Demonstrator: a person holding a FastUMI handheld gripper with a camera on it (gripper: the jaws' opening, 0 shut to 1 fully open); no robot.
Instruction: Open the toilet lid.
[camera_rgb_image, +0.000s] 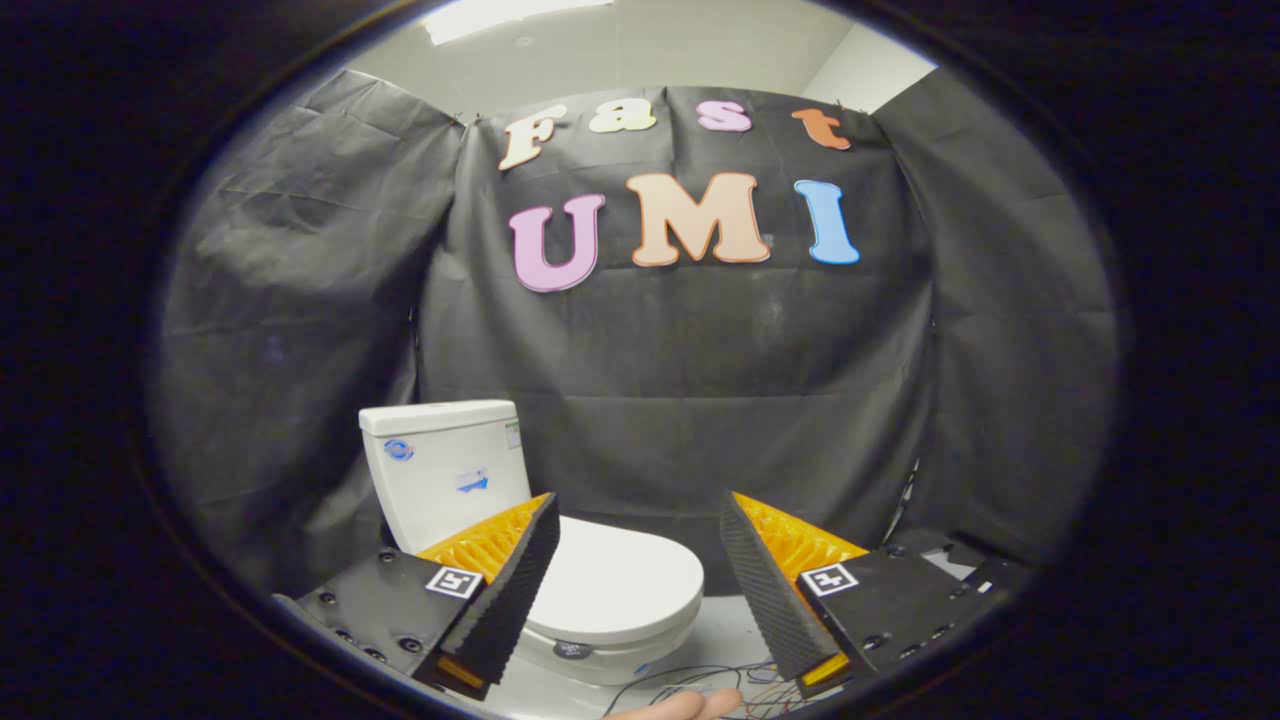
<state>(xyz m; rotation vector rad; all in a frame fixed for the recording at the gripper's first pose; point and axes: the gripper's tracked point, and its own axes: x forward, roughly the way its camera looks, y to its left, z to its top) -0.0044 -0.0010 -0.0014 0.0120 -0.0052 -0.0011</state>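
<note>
**Inspector:** State of the gripper (640, 560)?

**Assistant:** Its fingers (515, 580) stand wide apart with nothing between them. It hangs in open air, short of the toilet (520, 540).

**Inspector:** And the lid?

**Assistant:** The lid (620, 585) lies flat and closed on the bowl. It sits ahead of the fingers and below them. One finger covers part of its near side. The tank (440, 465) stands upright behind it, against the cloth wall (700, 400).

**Inspector:** Progress on the task?

**Assistant:** By my judgement, none yet. The lid is down and untouched. The approach comes first.

**Inspector:** Hazards?

**Assistant:** Several. The lid looks smooth and glossy, so a finger hooked under its front lip may slip off, and the lid would then drop back onto the seat. The gap under that lip cannot be made out from here. A finger that goes too low could catch the seat too and raise both.

**Inspector:** Anything else?

**Assistant:** Loose wires (700, 685) lie on the floor (720, 630) just in front of the bowl. A low approach could snag them. A person's hand (690, 705) rests near those wires, close beneath the fingers, and could be struck if the gripper descends straight down.

**Inspector:** The far end of the swing?

**Assistant:** The tank stands right behind the hinge. A lid pushed hard would strike it.
</note>
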